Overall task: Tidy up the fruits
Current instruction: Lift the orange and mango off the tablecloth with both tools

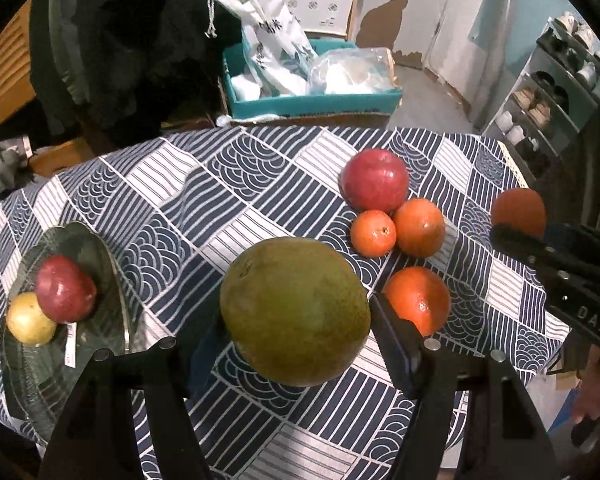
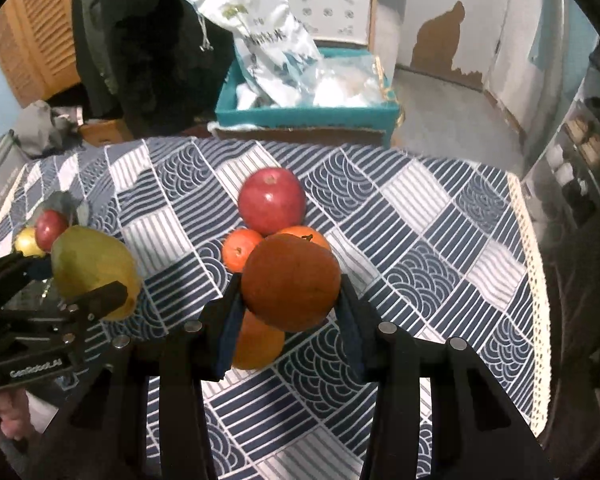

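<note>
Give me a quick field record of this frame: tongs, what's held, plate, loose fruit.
left tongs: shut on mango, lifted off the cloth
right tongs: shut on orange, lifted
plate: red apple, yellow fruit
loose on cloth: big apple, three oranges
</note>
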A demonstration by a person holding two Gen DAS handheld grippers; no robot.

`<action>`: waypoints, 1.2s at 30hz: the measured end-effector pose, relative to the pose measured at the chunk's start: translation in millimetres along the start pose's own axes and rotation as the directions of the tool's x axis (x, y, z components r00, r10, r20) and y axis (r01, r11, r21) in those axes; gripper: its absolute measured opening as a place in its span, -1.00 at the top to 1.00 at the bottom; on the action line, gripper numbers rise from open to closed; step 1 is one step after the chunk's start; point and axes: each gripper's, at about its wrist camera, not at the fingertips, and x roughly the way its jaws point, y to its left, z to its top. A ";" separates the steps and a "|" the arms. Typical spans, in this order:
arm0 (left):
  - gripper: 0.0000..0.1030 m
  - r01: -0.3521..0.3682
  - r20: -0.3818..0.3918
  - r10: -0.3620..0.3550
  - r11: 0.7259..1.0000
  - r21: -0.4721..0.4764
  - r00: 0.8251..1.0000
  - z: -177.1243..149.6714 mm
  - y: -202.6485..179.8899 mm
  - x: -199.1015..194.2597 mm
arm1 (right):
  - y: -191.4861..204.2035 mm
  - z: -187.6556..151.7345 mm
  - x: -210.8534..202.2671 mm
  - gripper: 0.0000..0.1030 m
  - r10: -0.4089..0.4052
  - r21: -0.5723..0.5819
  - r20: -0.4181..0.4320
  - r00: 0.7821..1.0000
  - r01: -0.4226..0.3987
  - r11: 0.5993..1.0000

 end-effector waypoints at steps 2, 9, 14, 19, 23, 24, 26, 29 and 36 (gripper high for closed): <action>-0.40 -0.003 0.008 0.003 1.000 0.001 1.000 0.7 1.6 -5.9 | 2.6 1.6 -8.0 0.16 0.004 -0.006 0.015 1.000 -0.004 1.000; -0.39 0.000 0.030 0.000 1.000 0.003 1.000 1.6 6.8 -25.1 | 14.1 7.9 -33.3 0.16 0.031 -0.027 0.059 0.998 -0.029 0.999; -0.39 0.004 0.060 -0.004 1.000 -0.002 0.998 2.1 12.6 -49.1 | 22.7 11.6 -49.9 0.16 0.050 -0.049 0.091 0.995 -0.046 0.998; -0.39 0.011 0.089 -0.010 1.000 -0.006 0.996 2.3 18.1 -71.0 | 30.8 14.1 -62.5 0.17 0.070 -0.062 0.115 0.991 -0.063 0.996; -0.40 0.017 0.105 -0.015 1.000 -0.013 0.994 1.5 24.4 -83.5 | 37.0 16.1 -69.7 0.17 0.087 -0.071 0.132 0.988 -0.078 0.994; -0.39 0.017 0.108 -0.015 1.000 -0.016 0.994 0.9 26.4 -86.3 | 38.3 16.2 -71.0 0.17 0.087 -0.073 0.134 0.987 -0.078 0.994; -0.40 0.015 0.114 -0.012 1.000 -0.020 0.993 -0.8 30.6 -90.8 | 41.9 17.1 -73.0 0.17 0.092 -0.079 0.137 0.986 -0.082 0.994; -0.40 0.016 0.111 -0.013 0.999 -0.031 0.994 -3.5 38.0 -94.9 | 48.0 18.9 -75.1 0.17 0.110 -0.086 0.140 0.984 -0.098 0.991; -0.39 0.009 0.111 -0.003 0.998 -0.055 0.994 -9.9 56.3 -100.8 | 67.2 24.4 -77.3 0.17 0.141 -0.116 0.144 0.979 -0.125 0.985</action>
